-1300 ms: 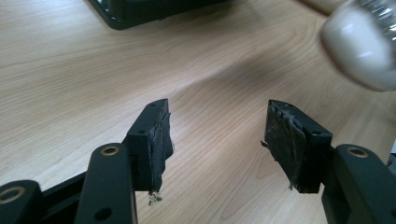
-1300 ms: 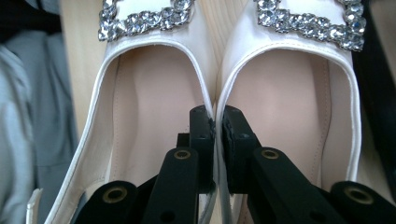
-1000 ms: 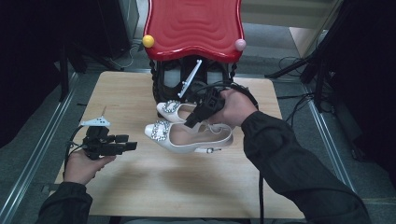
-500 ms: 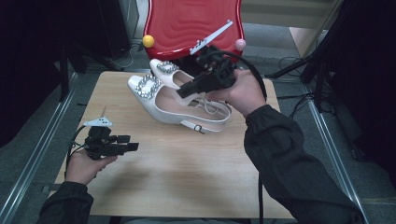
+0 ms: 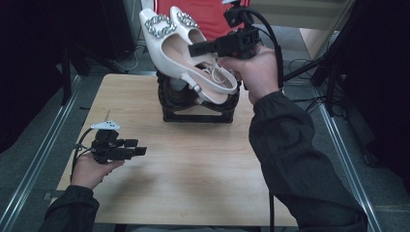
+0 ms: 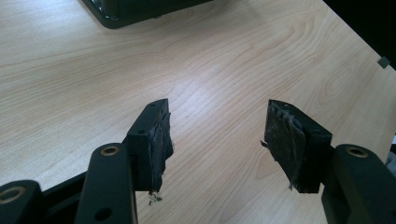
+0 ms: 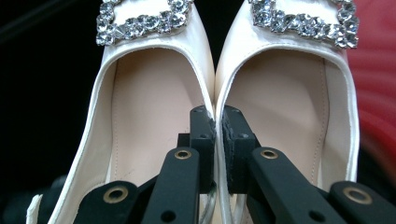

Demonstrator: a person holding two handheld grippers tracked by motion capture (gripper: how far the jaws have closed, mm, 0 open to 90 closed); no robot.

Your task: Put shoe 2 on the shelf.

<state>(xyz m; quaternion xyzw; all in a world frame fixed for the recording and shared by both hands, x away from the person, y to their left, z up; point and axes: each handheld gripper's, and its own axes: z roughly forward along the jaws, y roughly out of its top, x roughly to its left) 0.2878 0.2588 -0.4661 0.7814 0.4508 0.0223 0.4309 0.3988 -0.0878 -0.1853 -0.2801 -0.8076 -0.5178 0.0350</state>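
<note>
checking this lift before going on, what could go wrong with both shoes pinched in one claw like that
The right claw clamps only the two touching inner edges of the white shoes, so one could slip out and drop. They hang above the black rack; a swinging heel or strap might catch on it. The left claw stands open over the table, too far off to catch anything.

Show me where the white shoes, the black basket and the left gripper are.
white shoes (image 7: 159, 121), right gripper view, left shoe's insole
black basket (image 5: 196, 114), high view, front wall
left gripper (image 6: 217, 140), left gripper view, between open jaws
</note>
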